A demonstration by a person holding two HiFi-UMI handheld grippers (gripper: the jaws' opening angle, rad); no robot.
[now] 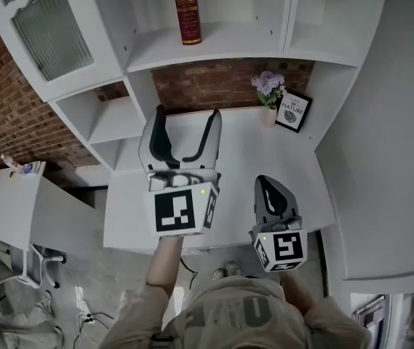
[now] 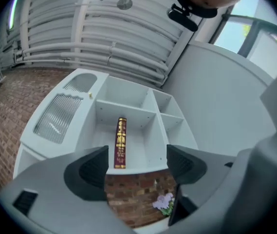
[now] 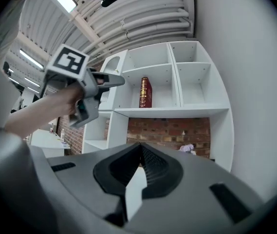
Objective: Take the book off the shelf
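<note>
Red book (image 1: 185,9) stands upright at the shelf's (image 1: 228,46) front edge, untouched. Left gripper (image 1: 187,118) has its jaws spread wide, probably to fit round the spine. Right gripper (image 1: 265,184) is closed, empty, idle.

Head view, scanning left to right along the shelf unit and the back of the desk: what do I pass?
Ribbed glass door → red book → purple flowers → framed picture

The left hand-held gripper (image 1: 188,115) is held high and tilted upward, with its jaws wide apart and nothing between them. The left forearm (image 1: 164,266) is stretched forward behind it. The right hand-held gripper (image 1: 265,185) is lower and level, with its jaws closed together and empty.
</note>
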